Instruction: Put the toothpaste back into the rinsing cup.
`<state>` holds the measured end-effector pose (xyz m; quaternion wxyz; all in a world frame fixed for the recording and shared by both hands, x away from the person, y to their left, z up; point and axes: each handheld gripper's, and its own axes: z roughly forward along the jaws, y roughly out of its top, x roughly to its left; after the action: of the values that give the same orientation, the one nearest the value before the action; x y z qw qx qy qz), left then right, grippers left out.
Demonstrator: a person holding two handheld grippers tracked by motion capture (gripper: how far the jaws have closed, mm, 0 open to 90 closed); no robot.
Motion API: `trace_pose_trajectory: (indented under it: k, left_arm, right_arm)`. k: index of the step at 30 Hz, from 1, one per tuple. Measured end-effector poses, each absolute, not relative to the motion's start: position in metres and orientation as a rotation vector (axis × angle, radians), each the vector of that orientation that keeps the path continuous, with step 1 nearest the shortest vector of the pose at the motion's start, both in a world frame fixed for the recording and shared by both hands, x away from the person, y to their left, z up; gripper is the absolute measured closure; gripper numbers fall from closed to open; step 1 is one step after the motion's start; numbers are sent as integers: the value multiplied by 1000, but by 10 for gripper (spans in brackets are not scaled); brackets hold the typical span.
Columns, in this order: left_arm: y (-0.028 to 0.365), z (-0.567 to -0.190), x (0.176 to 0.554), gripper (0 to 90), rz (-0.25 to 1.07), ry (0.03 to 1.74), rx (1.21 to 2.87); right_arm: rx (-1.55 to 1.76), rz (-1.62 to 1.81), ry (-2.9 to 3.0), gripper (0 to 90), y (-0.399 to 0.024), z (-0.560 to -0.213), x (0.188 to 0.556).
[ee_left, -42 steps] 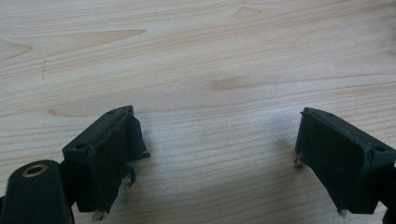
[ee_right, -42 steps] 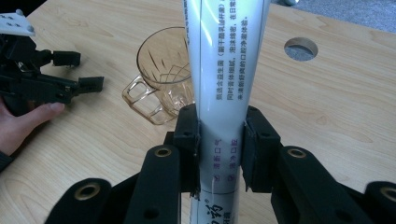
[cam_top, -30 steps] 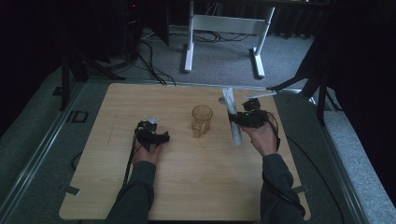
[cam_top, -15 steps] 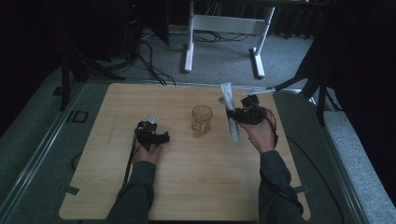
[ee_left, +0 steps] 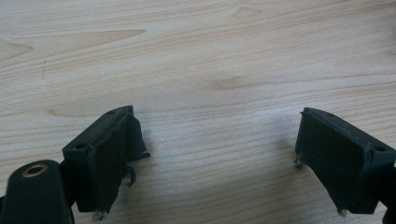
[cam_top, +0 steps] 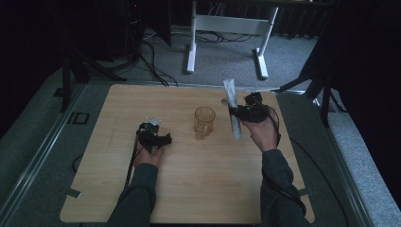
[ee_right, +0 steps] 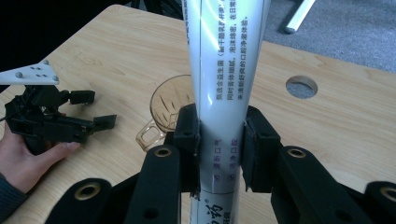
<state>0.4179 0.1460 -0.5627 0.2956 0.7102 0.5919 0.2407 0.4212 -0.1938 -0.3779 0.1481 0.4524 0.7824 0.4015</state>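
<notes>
On table [cam_top: 189,189]: one glass mug [cam_top: 204,122], one tube [cam_top: 232,108], two grippers.

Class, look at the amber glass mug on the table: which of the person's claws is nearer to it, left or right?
Right. The right claw, shut on a white tube, sits just beside the amber glass mug. The left claw, open over bare table, sits slightly farther away on the mug's other side.

Table [cam_top: 198,189]: glass mug [cam_top: 204,122] near the centre; left gripper [cam_top: 153,137] to its left, low over the tabletop; right gripper [cam_top: 246,113] to its right, nearer the far right corner. Tube [cam_top: 232,109] between the right gripper's jaws, lying near-to-far, just right of the mug. Round hole [ee_right: 301,87] in the tabletop beyond the tube; desk frame [cam_top: 227,28] on the floor behind the table.
</notes>
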Motion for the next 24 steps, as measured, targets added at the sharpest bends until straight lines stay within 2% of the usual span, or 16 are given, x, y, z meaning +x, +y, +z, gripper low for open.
trace_pose_trajectory:
  k: [24]
  left_arm:
    - [146,-563,418,126,641,1574,1889]
  right_arm:
    - [1285,1209,2213,712,-179,-375,432]
